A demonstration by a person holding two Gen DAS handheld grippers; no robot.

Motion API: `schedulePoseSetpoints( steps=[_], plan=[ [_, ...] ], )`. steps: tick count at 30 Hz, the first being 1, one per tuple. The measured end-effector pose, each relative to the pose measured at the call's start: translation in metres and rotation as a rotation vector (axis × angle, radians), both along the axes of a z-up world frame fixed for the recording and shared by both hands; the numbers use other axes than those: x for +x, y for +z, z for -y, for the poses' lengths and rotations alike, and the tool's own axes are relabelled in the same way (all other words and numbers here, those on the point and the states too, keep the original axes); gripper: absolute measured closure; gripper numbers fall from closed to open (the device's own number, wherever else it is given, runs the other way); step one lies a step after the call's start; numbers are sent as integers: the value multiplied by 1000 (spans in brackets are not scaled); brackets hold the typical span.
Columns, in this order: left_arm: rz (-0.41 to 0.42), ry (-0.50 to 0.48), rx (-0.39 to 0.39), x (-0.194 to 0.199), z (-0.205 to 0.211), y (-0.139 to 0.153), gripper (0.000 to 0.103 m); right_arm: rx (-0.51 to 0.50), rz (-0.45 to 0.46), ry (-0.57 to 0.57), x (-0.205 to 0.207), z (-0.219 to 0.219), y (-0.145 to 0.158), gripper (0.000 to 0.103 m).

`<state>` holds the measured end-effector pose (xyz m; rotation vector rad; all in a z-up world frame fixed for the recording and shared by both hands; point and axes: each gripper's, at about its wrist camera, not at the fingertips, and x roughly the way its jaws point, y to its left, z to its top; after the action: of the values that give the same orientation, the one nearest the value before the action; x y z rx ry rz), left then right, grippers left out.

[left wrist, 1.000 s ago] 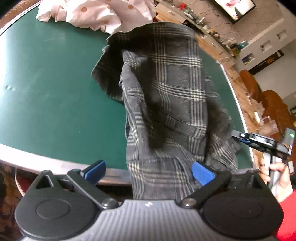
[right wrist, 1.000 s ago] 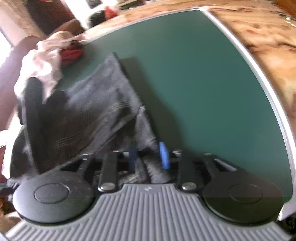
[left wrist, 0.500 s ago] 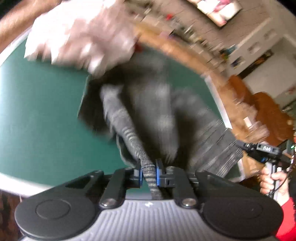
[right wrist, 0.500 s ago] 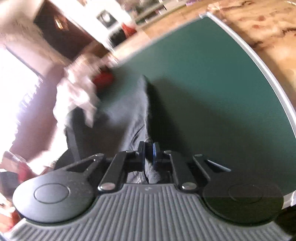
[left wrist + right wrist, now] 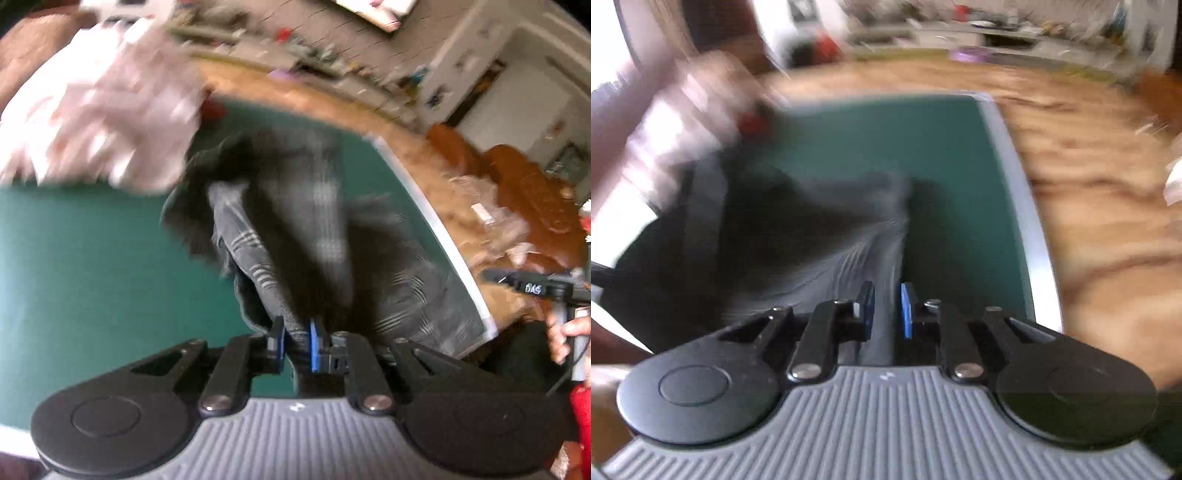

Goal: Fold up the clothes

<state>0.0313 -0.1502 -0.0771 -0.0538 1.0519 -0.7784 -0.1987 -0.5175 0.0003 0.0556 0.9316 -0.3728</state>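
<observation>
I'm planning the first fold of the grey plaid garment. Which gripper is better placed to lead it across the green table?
Left, probably. The left gripper is clamped on a bunched edge of the plaid garment, facing open green table. The right gripper holds cloth too, but its jaws are opening, close to the table's edge.

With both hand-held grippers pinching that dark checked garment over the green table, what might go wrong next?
1. The right hand-held gripper has its jaws opening with cloth between them, so its edge of the checked garment may slip out.
2. The left hand-held gripper pinches only a narrow bunched strip, so the fold may come out crooked.
3. The pink clothes lie against the garment and may get dragged.
</observation>
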Motion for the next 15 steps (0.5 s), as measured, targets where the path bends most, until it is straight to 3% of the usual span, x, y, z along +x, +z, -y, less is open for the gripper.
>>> schedulePoseSetpoints(
  steps=[2,3,5,7,9,11,15],
  plan=[
    [-17,23,7,-3,-5,-11,89,-161,53,58,21,-26,9,83],
    [-19,28,-5,-4,-7,-11,89,-156,100,149,34,-41,18,82],
    [4,17,-15,-7,-7,-4,89,-100,161,418,71,-81,33,72],
    [29,1,-22,-10,-2,1,89,-67,218,752,117,-132,49,71],
    [43,-12,-28,-13,4,1,89,-48,214,1027,163,-183,56,71],
    [52,-20,-20,-12,12,1,89,-107,130,1237,205,-228,46,71],
    [67,-26,-5,-19,15,0,89,-343,-190,1536,281,-300,-1,71]
  ],
)
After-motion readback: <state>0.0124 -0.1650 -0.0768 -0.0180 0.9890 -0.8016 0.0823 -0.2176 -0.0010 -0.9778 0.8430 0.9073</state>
